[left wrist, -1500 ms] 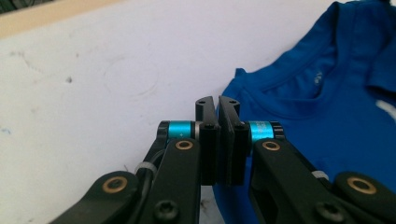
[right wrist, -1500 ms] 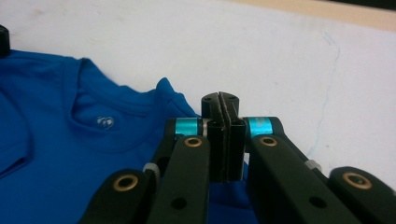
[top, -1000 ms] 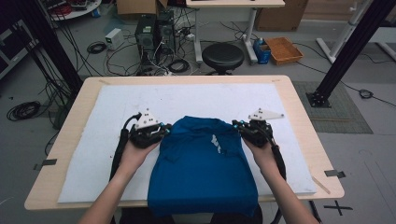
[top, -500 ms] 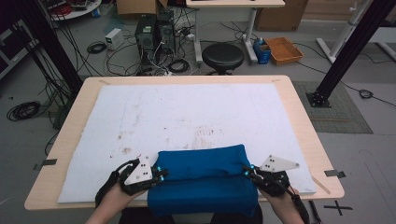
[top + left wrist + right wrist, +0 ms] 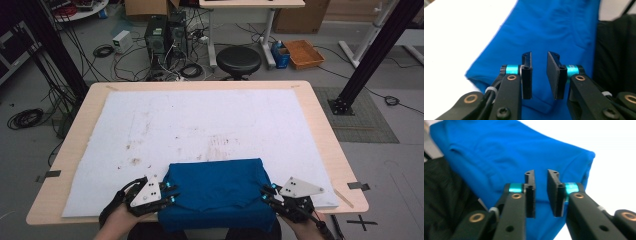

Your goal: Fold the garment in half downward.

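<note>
Even, soft indoor light; the white mat (image 5: 454, 37) blows out in both slightly blurred gripper views.

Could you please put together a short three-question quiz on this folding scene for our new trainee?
1. True or false: the left hand-held gripper is clamped on the blue garment.
2. Multiple choice: where does the garment lie on the white mat? A) at the far edge B) at the near edge, between the two grippers C) at the mat's centre.
3. Fill in: the jaws of the right hand-held gripper stand ___, with nothing between them.

Key
1. False: its jaws stand apart with a clear gap, and the cloth lies beyond them.
2. B.
3. open.
</note>
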A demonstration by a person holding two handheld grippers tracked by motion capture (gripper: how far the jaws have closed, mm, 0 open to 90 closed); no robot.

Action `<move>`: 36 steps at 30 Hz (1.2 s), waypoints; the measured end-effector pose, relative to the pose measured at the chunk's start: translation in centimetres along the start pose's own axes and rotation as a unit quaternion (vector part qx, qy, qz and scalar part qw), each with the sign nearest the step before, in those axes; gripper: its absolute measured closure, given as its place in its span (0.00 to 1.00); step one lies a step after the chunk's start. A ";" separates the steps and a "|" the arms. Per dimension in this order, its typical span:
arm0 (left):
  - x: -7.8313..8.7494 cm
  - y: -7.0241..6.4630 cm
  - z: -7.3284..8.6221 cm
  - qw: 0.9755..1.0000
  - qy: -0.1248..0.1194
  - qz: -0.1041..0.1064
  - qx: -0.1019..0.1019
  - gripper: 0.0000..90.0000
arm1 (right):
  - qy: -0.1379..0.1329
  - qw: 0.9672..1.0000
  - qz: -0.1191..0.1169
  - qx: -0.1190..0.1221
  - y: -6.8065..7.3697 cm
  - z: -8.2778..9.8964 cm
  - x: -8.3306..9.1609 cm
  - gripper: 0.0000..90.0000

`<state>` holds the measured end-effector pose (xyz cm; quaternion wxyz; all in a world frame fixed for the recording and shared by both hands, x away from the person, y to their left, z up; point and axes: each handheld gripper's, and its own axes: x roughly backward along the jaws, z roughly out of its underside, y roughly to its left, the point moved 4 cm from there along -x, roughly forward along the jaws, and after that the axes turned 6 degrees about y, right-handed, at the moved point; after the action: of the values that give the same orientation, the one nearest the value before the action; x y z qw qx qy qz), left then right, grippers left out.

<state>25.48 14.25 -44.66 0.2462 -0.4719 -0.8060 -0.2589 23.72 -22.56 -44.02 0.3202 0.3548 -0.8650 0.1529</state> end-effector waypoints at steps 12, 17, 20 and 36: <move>-3.2 6.4 -0.3 0.980 0.025 -0.078 0.180 0.67 | -0.014 0.991 0.057 -0.122 -7.4 -3.8 -4.1 0.64; -4.1 7.4 0.6 0.971 0.055 -0.080 0.220 0.66 | 0.037 0.988 0.026 -0.148 -8.0 -3.8 -7.3 0.58; -4.5 7.5 1.0 0.967 0.064 -0.075 0.233 0.66 | 0.061 0.985 0.013 -0.160 -8.2 -3.5 -8.4 0.63; -4.5 8.5 0.1 0.975 0.049 -0.063 0.206 0.94 | 0.037 0.991 -0.002 -0.129 -8.3 -3.9 -7.8 0.94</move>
<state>34.99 15.08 -46.01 0.3608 -0.3455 -0.8572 -0.1251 35.59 -22.42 -45.98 0.3951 0.3060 -0.8646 0.0526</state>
